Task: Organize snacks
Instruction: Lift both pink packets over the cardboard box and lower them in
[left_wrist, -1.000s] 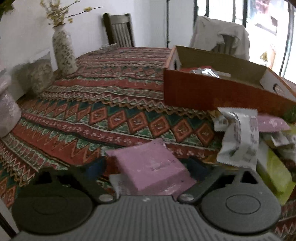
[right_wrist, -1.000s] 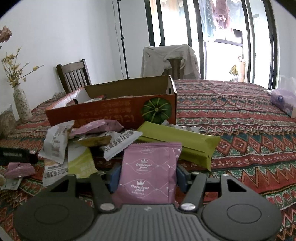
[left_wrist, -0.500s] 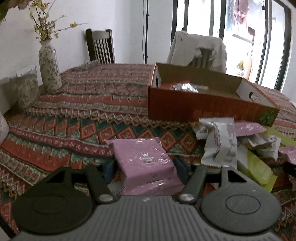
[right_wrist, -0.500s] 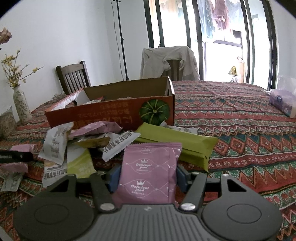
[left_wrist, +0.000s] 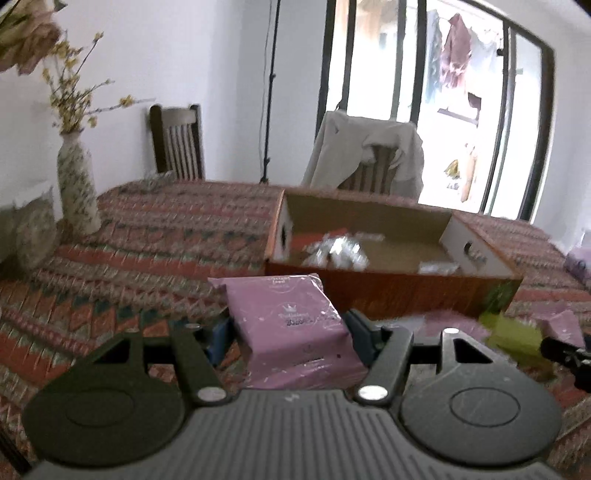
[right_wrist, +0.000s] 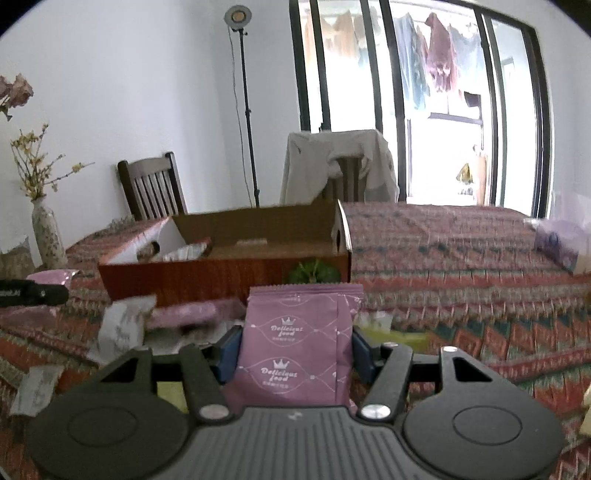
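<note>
Your left gripper (left_wrist: 286, 326) clamps 1 pink snack packet (left_wrist: 291, 325), its jaws having just closed onto it. Your right gripper (right_wrist: 293, 345) pinches a 2nd pink packet (right_wrist: 297, 343) upright between its pads. Both packets hang above the table (right_wrist: 461, 266), just short of the near wall of the open cardboard box (left_wrist: 391, 291). Loose snacks (right_wrist: 125, 325) crowd the cloth before that wall; bare cloth lies free to the left of the box in the left wrist view.

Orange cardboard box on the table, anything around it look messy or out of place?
Yes. Loose snack packets lie jumbled on the patterned tablecloth in front of the orange cardboard box, not inside. A crumpled silver wrapper sits inside.
</note>
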